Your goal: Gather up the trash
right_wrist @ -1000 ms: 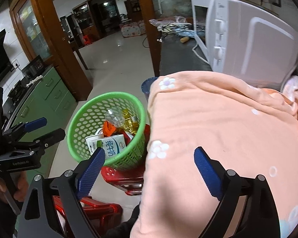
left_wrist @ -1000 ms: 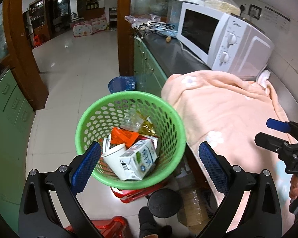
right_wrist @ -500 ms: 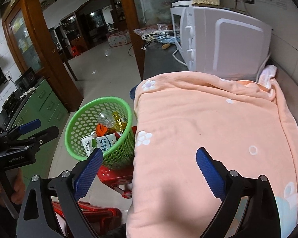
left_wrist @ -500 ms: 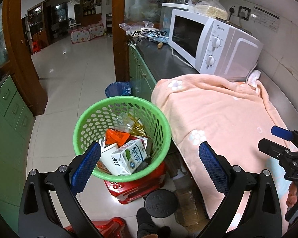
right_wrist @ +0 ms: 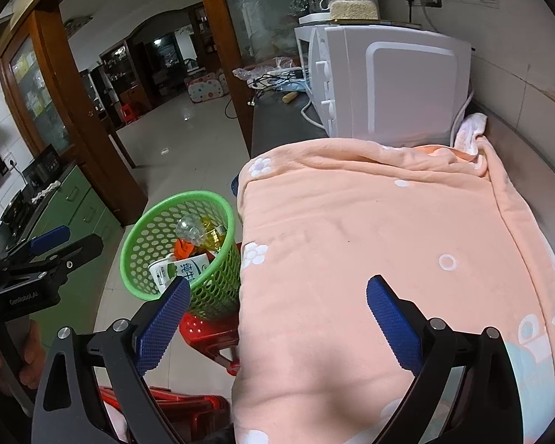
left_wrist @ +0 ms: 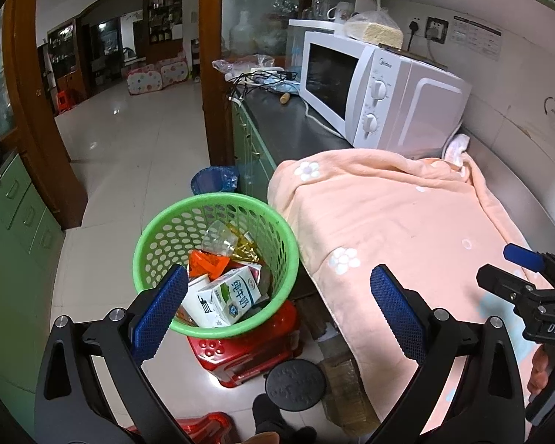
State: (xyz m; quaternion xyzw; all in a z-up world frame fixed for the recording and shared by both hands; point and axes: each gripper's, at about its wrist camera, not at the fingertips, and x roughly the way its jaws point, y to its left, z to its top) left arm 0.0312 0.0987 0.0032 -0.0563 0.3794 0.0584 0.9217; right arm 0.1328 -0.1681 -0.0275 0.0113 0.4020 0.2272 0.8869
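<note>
A green perforated basket [left_wrist: 159, 236] stands on a red stool [left_wrist: 240, 351] beside the counter. It holds a milk carton [left_wrist: 229, 296], a white cup, an orange wrapper [left_wrist: 207, 264], a yellow wrapper and a clear plastic piece [left_wrist: 218, 238]. The basket also shows in the right wrist view [right_wrist: 148, 236]. My left gripper [left_wrist: 277, 307] is open and empty, above and in front of the basket. My right gripper [right_wrist: 273, 318] is open and empty over the peach blanket [right_wrist: 388, 240].
The peach blanket [left_wrist: 407, 222] covers the counter. A white microwave [left_wrist: 381, 92] stands behind it, with cables and bags further back. A blue-lined bin [left_wrist: 214, 179] stands on the tiled floor. Green cabinets [left_wrist: 14, 222] are at left. Another red stool [right_wrist: 188, 407] lies below.
Both grippers have drawn back and up from the basket, so it looks smaller and lower. Both stay open and empty. The trash in the basket has not moved.
</note>
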